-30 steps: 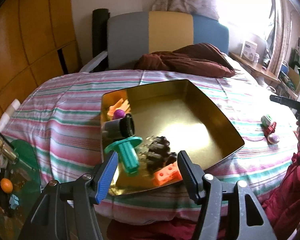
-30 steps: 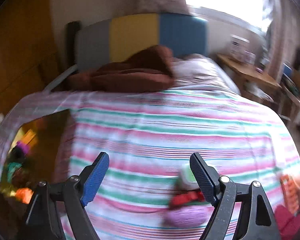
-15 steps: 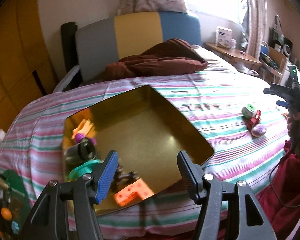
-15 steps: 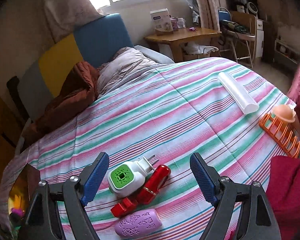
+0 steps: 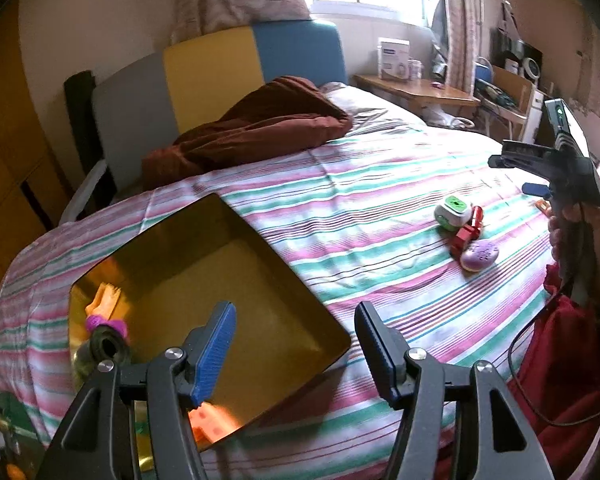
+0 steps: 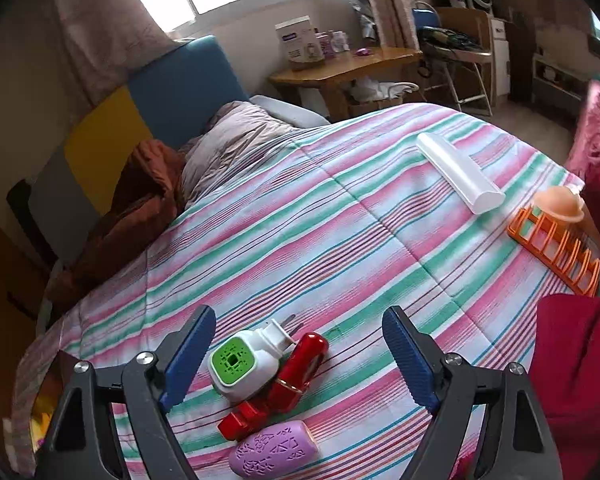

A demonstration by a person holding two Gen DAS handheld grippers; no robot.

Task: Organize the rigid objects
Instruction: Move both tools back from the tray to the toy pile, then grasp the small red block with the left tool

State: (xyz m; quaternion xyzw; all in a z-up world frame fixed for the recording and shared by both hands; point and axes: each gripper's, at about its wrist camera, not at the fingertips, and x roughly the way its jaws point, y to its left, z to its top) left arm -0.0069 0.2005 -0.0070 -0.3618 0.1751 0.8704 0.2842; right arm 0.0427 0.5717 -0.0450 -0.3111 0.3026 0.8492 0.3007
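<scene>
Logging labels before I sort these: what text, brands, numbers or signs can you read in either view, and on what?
No text can be read in either view.
White box on the wooden desk: blue print, too small and blurred.
Purple case: embossed pattern only, no letters.
Green-faced plug-in device: a dotted grille, no wording.
Red object, white tube, orange rack: no markings visible.

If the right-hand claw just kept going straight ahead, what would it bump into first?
Most likely the white and green plug-in device, lying between the open fingers of the right gripper, touching the red object. Depth is hard to judge, so it might meet the striped bedspread instead.
</scene>
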